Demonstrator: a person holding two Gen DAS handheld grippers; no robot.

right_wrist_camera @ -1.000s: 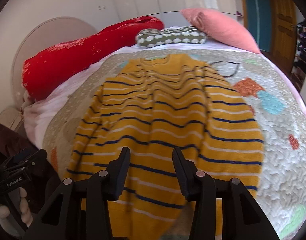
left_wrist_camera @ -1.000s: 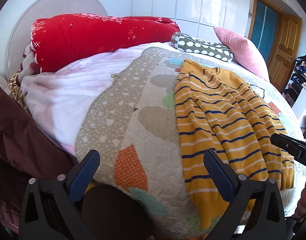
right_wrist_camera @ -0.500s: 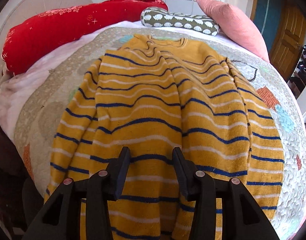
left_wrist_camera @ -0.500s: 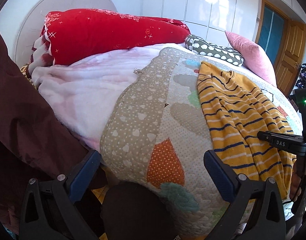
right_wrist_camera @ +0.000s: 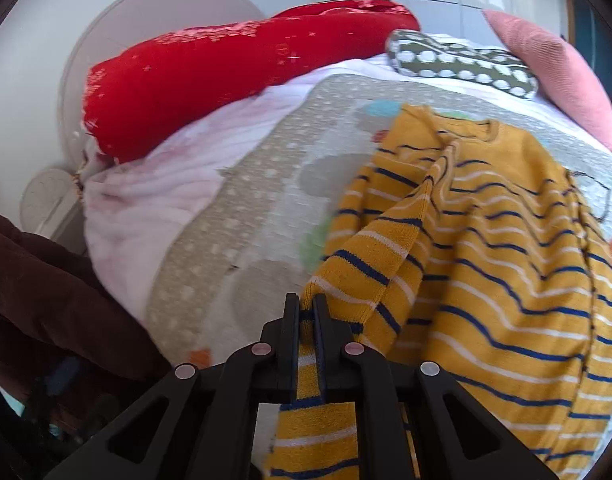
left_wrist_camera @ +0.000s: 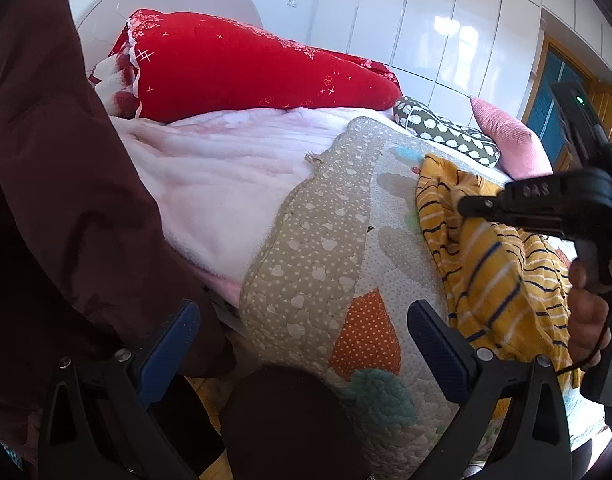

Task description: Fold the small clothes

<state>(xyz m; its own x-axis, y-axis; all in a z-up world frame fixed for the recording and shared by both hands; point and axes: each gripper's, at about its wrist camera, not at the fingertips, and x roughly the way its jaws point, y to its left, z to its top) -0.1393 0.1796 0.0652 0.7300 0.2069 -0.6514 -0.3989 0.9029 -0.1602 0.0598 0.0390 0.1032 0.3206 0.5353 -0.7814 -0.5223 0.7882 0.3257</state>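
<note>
From the left wrist, the left claw (left_wrist_camera: 302, 344) gaped wide over the quilt (left_wrist_camera: 325, 248) edge, holding nothing. From the right wrist, the right claw (right_wrist_camera: 306, 312) had just closed, pinching the striped yellow sweater (right_wrist_camera: 505, 280), which lay bunched on the bed's quilt.

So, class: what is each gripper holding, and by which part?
The right gripper is shut on the striped yellow sweater, pinching its sleeve end. The left gripper is open, holding nothing.

wrist views, angled down, near — shared bed (left_wrist_camera: 313, 264)
</note>
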